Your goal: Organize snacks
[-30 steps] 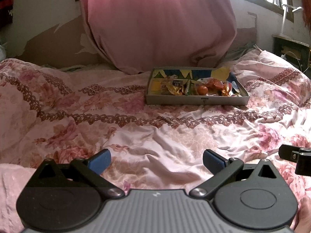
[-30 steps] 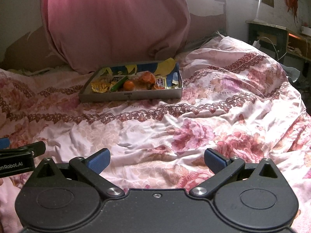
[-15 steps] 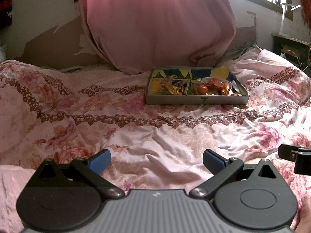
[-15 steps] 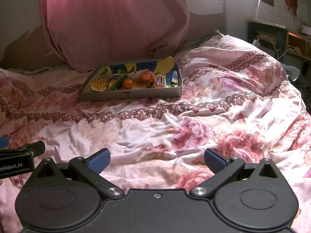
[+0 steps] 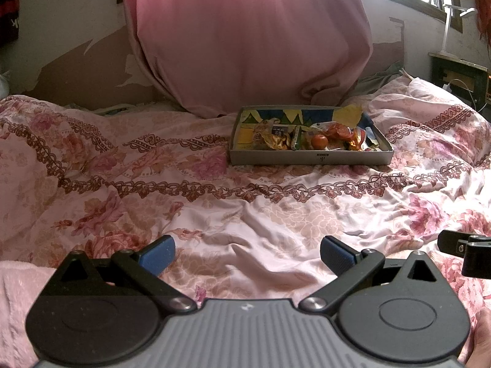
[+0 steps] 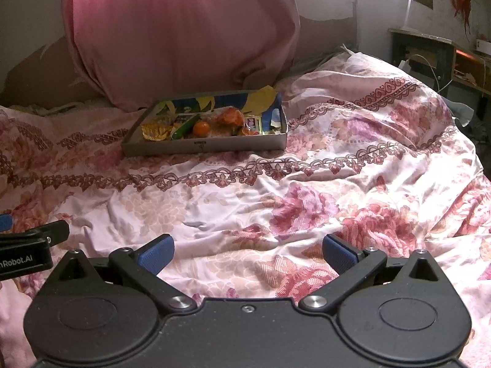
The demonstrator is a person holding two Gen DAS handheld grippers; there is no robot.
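While both tools hang low over the bed, the left gripper (image 5: 247, 253) has its two blue-padded black fingers (image 5: 155, 254) spread wide with nothing between them, only the rumpled pink floral bedspread (image 5: 214, 214) showing in the gap. The right gripper (image 6: 247, 253) is likewise spread wide and holds nothing, its blue pads (image 6: 339, 256) apart above the same flowered cloth (image 6: 307, 202). Each tool shows at the edge of the other's view: a black part of the right one at the far right of the left wrist view, and a black arm with white lettering at the far left of the right wrist view. Well ahead of both, across a band of dark red scrollwork in the cloth, the shallow grey cardboard tray (image 5: 310, 160) (image 6: 204, 146) lies flat on the bedspread, well apart from either gripper. Inside it the snacks sit heaped together: a small round orange fruit (image 5: 319, 141) (image 6: 201, 128), crinkled gold foil wrappers (image 5: 274, 142) (image 6: 155, 131), a green stick-shaped packet (image 6: 184, 128), and red-orange wrapped pieces (image 5: 340, 130) (image 6: 230, 116). Just behind the tray a big pink fabric bundle (image 5: 245, 40) (image 6: 181, 30) rises against the peeling wall (image 5: 76, 46)
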